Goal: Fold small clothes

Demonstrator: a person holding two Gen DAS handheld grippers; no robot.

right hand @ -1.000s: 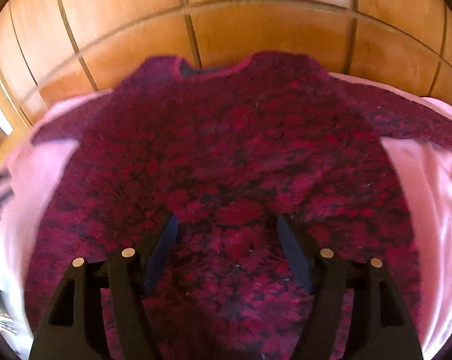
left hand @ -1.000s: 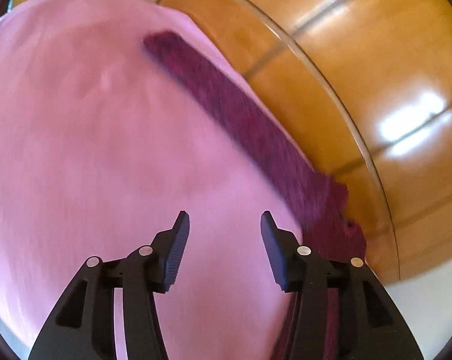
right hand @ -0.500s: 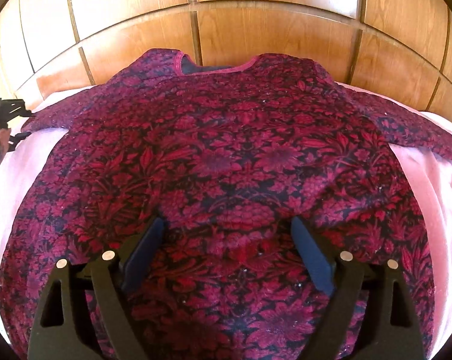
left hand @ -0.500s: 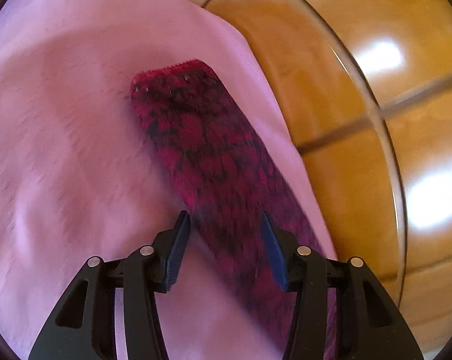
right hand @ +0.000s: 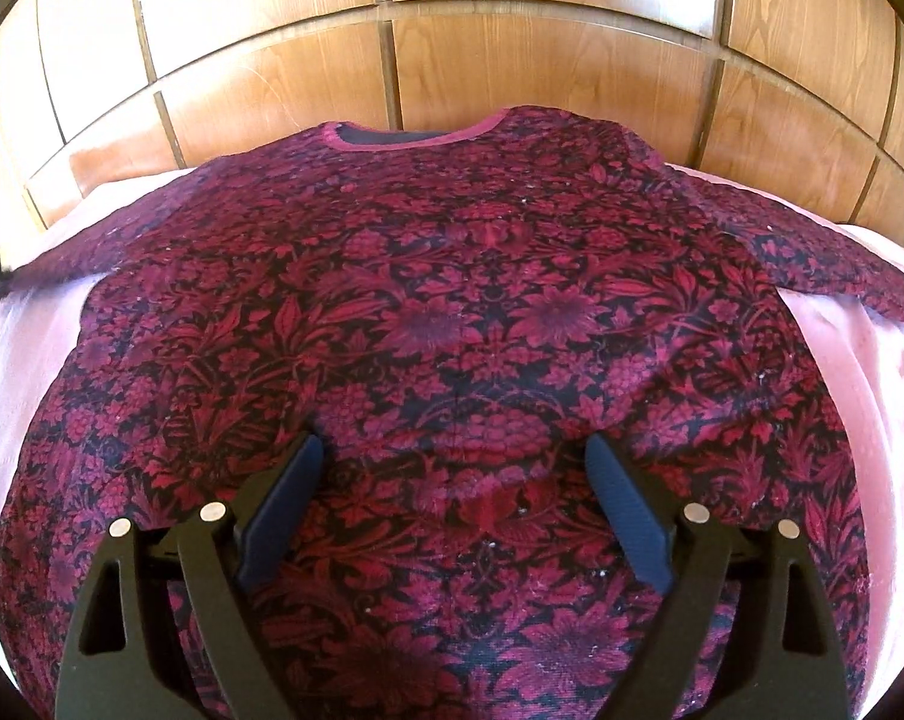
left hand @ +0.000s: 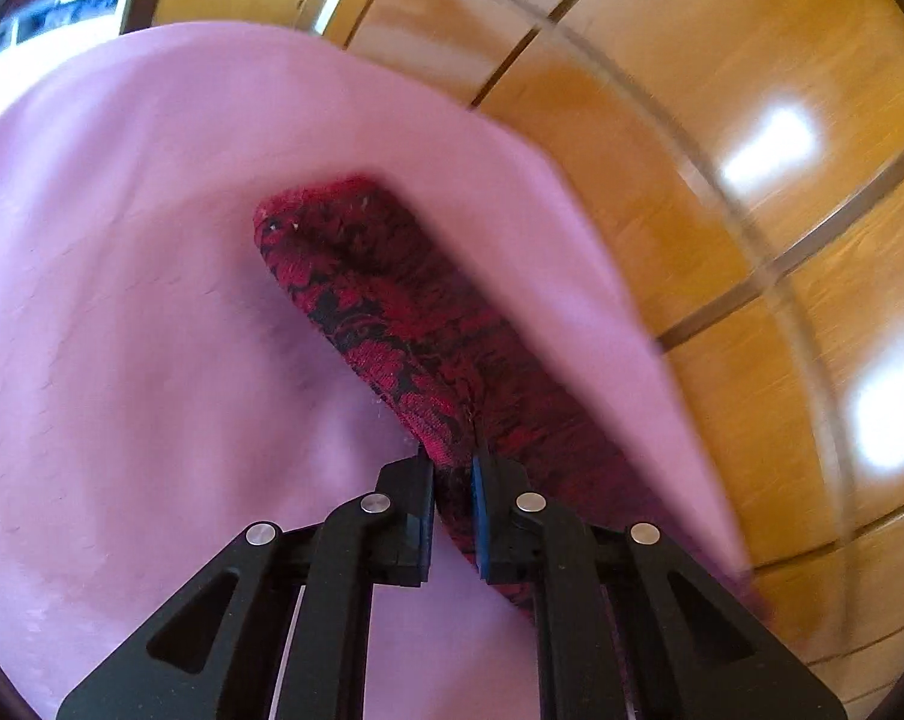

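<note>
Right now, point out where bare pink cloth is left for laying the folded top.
Bare pink cloth lies wide beside the sleeve pinched by the closing left gripper. A narrower strip runs beside the top. The middle is covered, under the open right gripper.

No text, label, brand, number or sign can be read anywhere.

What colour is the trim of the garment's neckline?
Pink trim, seen best in the right wrist view.
</note>
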